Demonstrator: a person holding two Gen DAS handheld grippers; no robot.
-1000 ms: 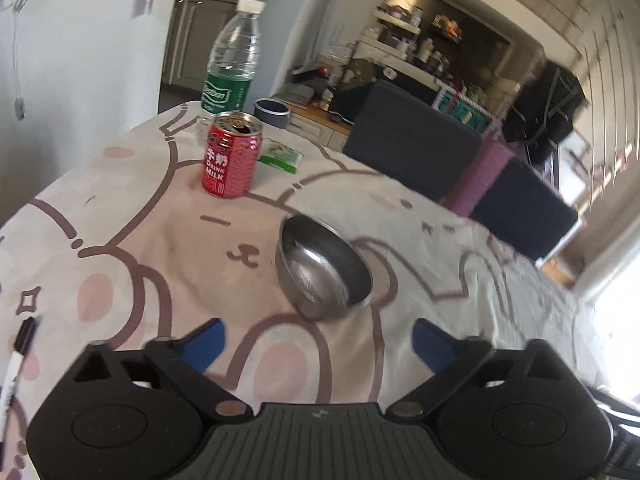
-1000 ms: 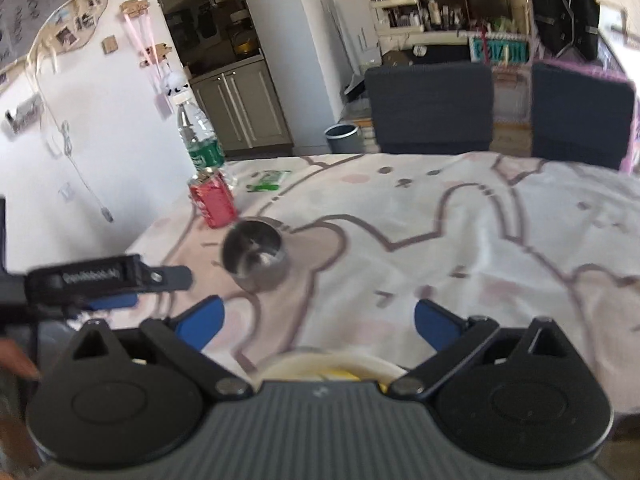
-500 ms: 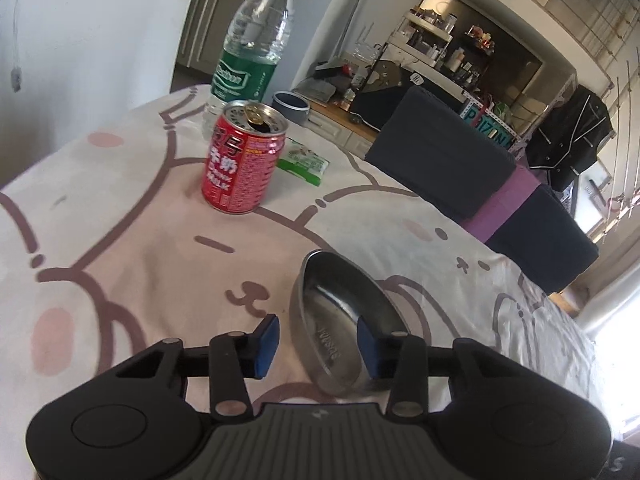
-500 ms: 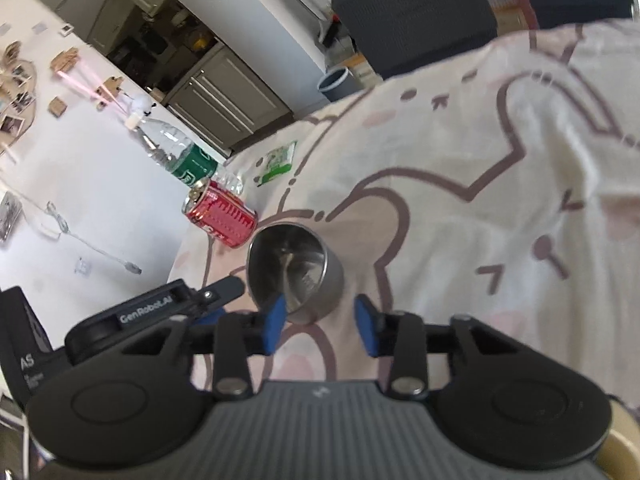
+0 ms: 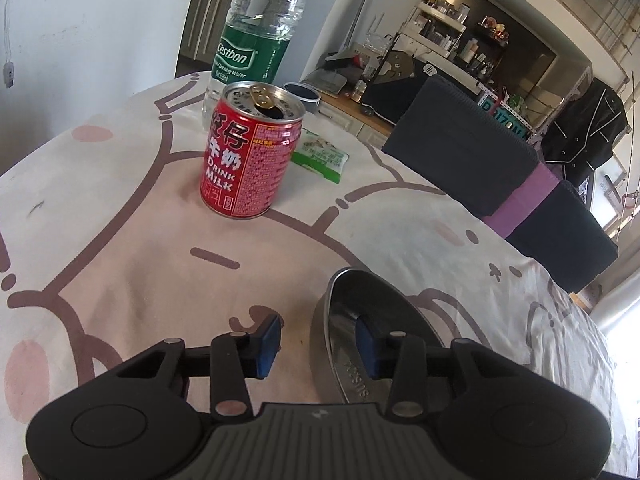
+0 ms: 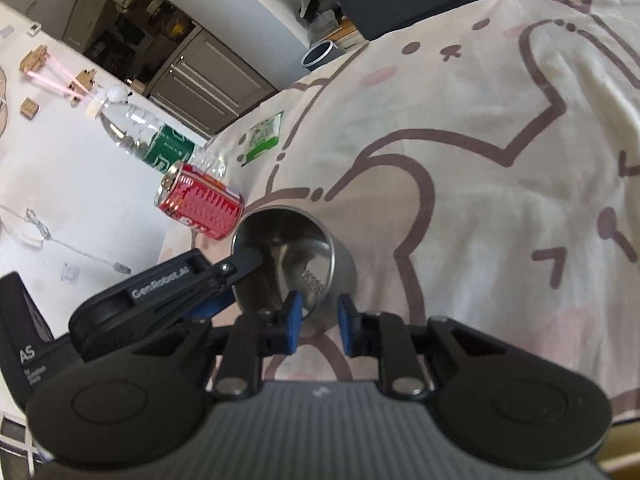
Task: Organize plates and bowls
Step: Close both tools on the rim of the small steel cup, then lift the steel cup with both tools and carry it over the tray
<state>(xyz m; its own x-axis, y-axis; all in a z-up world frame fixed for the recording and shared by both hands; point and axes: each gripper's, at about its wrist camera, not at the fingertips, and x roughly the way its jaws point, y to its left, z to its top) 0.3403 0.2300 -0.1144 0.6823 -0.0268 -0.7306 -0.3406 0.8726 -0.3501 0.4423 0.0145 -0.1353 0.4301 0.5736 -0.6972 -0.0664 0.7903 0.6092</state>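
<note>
A small steel bowl (image 5: 384,300) (image 6: 288,248) stands on the cartoon-print tablecloth (image 5: 120,264). My left gripper (image 5: 319,344) straddles the bowl's left wall. Its right pad is inside the bowl and its left pad stands outside, apart from the wall. My right gripper (image 6: 319,322) straddles the bowl's near wall, one pad inside and one outside. Its jaws are closing, and a narrow gap still shows on each side of the wall. In the right wrist view the left gripper (image 6: 224,280) reaches over the bowl's left rim.
A red milk can (image 5: 252,152) stands just beyond the bowl, with a water bottle (image 5: 256,32) behind it and a green packet (image 5: 320,156) to its right. Dark chairs (image 5: 460,148) line the table's far edge.
Both grippers came down and forward to the bowl from wide open and narrowed their jaws around its wall. The right gripper rolled as it came in.
</note>
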